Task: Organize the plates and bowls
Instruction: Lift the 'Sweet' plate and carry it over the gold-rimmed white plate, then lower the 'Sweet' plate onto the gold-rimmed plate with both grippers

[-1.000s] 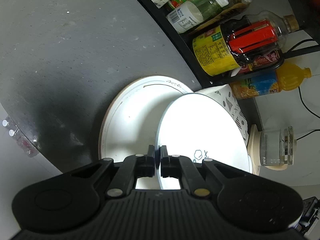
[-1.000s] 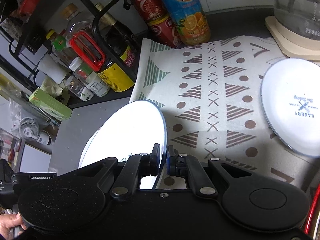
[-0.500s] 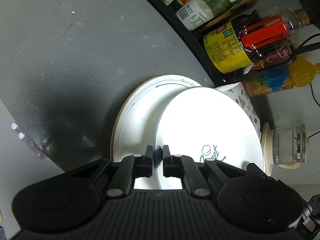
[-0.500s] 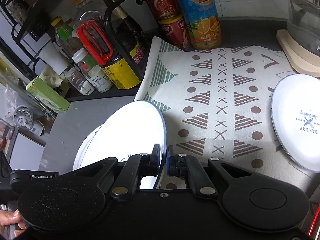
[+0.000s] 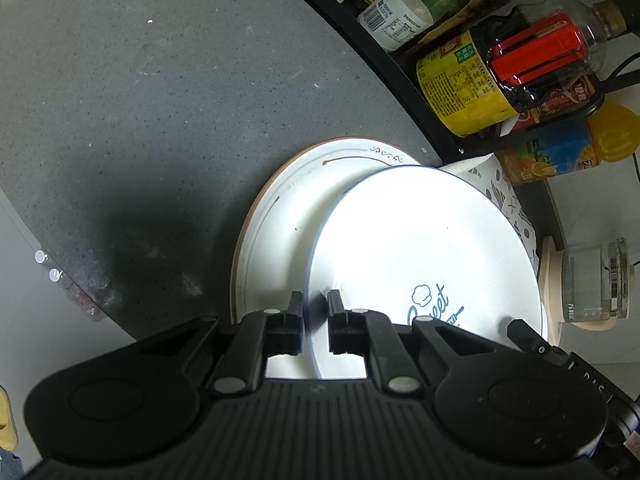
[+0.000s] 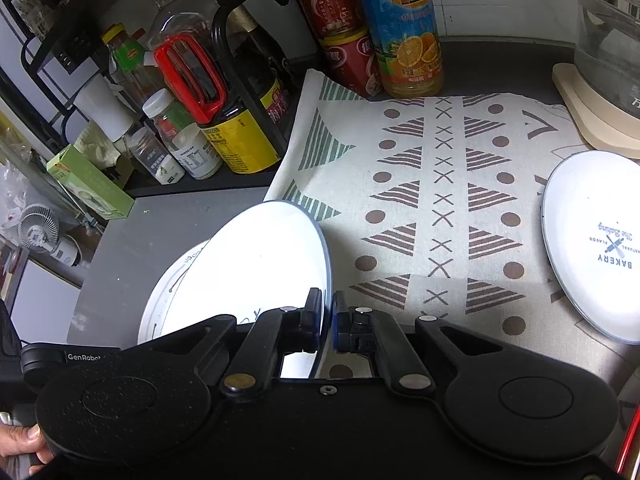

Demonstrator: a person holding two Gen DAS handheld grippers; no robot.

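Plate (image 5: 420, 248) with the blue rim sits tilted over a bigger plate (image 5: 296, 208) on the grey worktop (image 5: 140, 100); right claw (image 6: 327, 320) pinches its edge, left claw (image 5: 315, 312) has just been loosening, rim between its fingers.

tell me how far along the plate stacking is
Midway. Done: the brown-rimmed plate lies on the grey counter as the base. In hand: the right gripper clamps the blue-rimmed plate, tilted over it; the left gripper has just been opening its jaws around that plate's edge. Left: laying it flat, then the bakery plate on the patterned cloth.
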